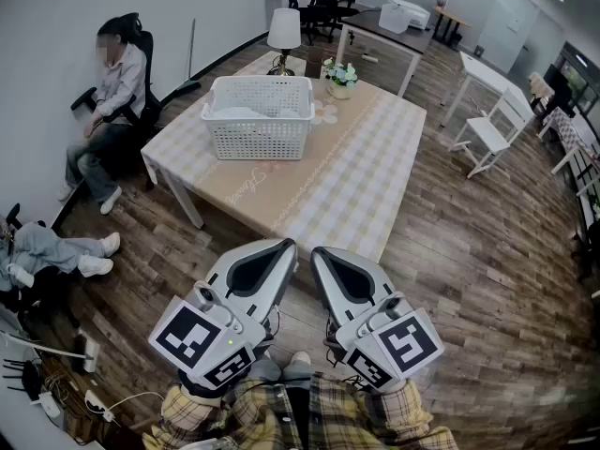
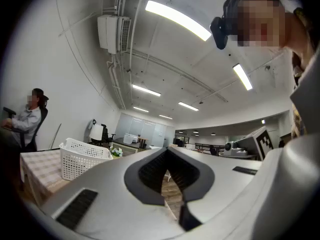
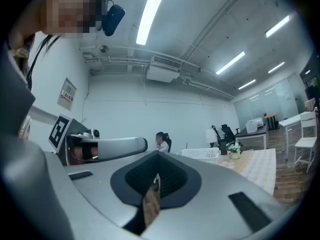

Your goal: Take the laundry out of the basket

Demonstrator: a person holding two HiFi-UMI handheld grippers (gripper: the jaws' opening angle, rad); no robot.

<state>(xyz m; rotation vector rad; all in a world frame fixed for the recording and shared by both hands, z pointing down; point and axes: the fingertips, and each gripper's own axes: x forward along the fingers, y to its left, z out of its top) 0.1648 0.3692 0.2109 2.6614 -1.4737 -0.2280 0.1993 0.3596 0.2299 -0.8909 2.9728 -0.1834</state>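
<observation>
A white perforated laundry basket (image 1: 259, 117) stands on the far left part of a table with a checked cloth (image 1: 356, 181); pale laundry (image 1: 242, 112) shows inside it. The basket also shows in the left gripper view (image 2: 82, 157) and small in the right gripper view (image 3: 202, 154). My left gripper (image 1: 284, 248) and right gripper (image 1: 321, 255) are held side by side in front of the table's near edge, well short of the basket, pointing level. Both are shut with nothing between the jaws.
A table lamp (image 1: 283, 37) and a small flower pot (image 1: 339, 76) stand behind the basket. A person sits on a chair (image 1: 114, 92) by the left wall, another person's legs (image 1: 56, 251) lie lower left. White chair (image 1: 487, 131) and desks stand to the right.
</observation>
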